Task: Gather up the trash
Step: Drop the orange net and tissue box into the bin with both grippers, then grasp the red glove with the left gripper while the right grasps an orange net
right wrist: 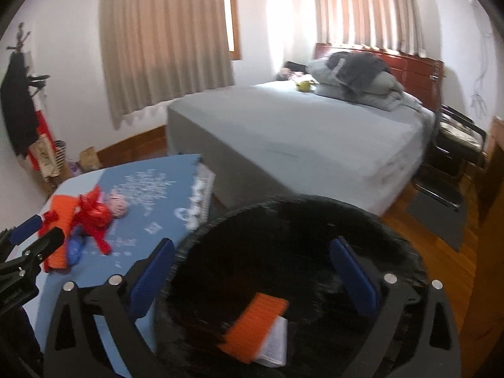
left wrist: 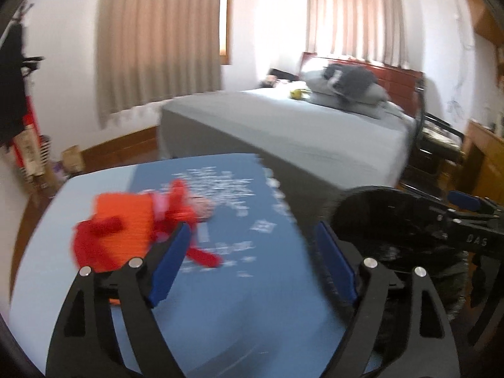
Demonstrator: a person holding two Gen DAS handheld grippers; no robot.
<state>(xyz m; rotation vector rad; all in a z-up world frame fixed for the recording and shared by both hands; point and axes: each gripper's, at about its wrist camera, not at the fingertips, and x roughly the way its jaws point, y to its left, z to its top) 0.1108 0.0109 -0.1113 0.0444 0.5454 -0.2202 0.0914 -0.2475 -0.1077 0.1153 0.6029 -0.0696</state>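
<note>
Spread and empty, our right fingers hover over the black bin holding one orange packet, so next our left gripper, also spread, must pinch the red-and-orange wrappers on the counter beside that bin.

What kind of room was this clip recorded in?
A bedroom in a home, most likely: a large bed with a grey sheet and dark red wooden headboard, piled grey bedding, and long beige curtains over the windows.
</note>
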